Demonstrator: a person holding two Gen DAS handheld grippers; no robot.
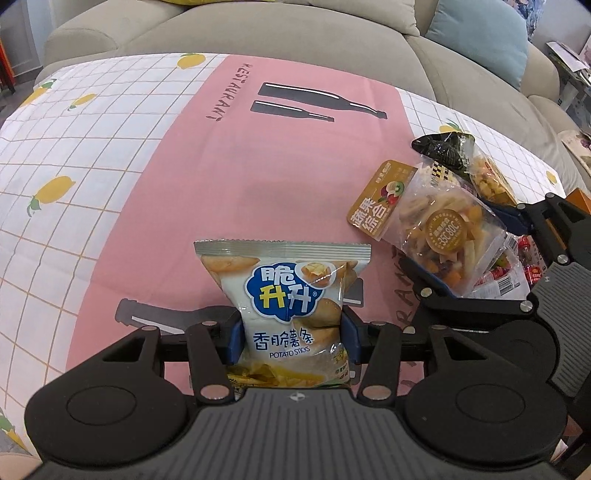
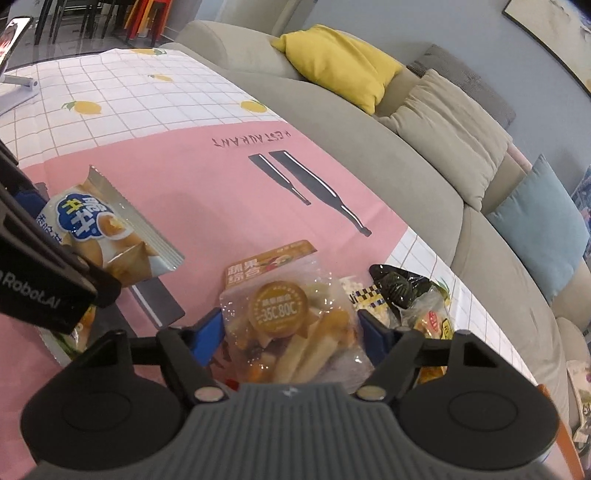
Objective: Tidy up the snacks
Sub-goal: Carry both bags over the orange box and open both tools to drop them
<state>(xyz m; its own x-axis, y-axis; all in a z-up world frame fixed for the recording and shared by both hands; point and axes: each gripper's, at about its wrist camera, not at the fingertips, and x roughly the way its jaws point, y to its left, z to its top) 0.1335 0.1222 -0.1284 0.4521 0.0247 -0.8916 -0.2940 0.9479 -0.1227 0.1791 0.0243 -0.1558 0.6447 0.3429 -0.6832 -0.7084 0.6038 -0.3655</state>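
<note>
Left tongs [image 1: 291, 332] grip the potato sticks bag [image 1: 284, 295]; right tongs [image 2: 291, 332] straddle the dried fruit-vegetable bag [image 2: 291, 325], grip unclear. Lower-right pile [image 1: 476, 177] unsorted.

potato sticks bag [image 1: 284, 295] left of mixed-crisps bag [image 1: 439, 236], both over tablecloth [image 1: 184, 184], sofa [image 1: 258, 33] behind

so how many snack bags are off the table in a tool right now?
2. The potato sticks bag is clamped in the left tool; the clear dried fruit-and-veg bag sits between the right tool fingers. More packets lie in a pile on the table, partly hidden.
</note>
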